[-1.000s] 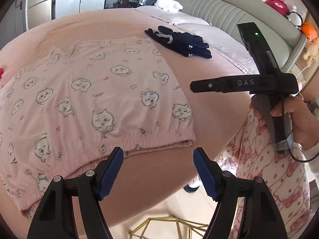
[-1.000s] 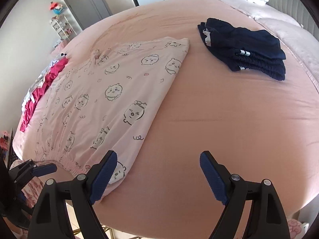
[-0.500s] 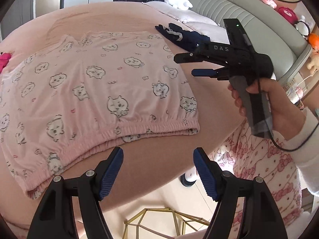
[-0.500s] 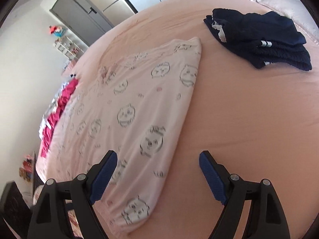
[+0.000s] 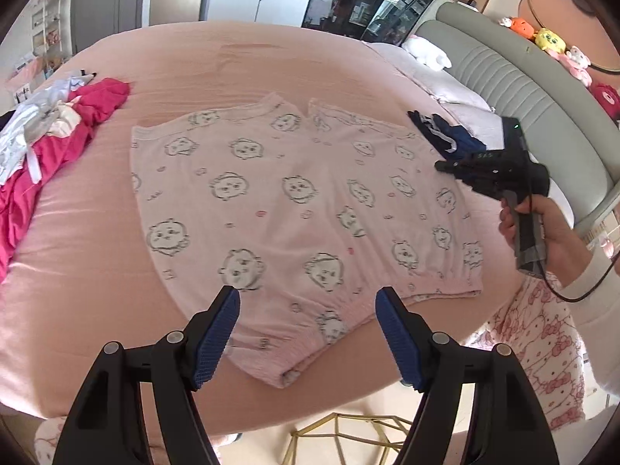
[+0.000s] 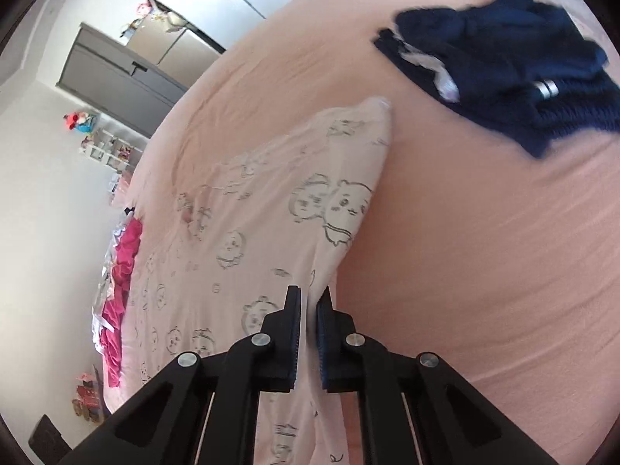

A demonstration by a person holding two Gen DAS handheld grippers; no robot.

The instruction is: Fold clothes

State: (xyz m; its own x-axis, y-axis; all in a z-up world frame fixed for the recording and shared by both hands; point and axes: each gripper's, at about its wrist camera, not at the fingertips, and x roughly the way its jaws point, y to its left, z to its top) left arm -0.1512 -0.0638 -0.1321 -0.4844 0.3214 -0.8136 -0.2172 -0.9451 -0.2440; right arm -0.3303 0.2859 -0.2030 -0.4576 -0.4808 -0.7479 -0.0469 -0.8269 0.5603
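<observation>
Pale pink shorts with a cartoon print (image 5: 302, 209) lie flat on the pink bed, waistband toward me. My left gripper (image 5: 308, 333) is open and empty, just above the waistband's near edge. My right gripper (image 6: 309, 329) is shut on the right side edge of the shorts (image 6: 271, 209), with fabric pinched between the blue pads. In the left wrist view the right gripper (image 5: 445, 166) sits over the shorts' right edge, held by a hand.
Folded navy clothes (image 5: 441, 135) (image 6: 503, 77) lie on the bed right of the shorts. A heap of magenta and white clothes (image 5: 42, 143) lies at the left. The grey headboard (image 5: 542, 116) is at the right. The bed's near edge (image 5: 348, 395) drops to the floor.
My right gripper has moved down onto the shorts' right edge and closed on the fabric. My left gripper has pulled back and swung left, still open.
</observation>
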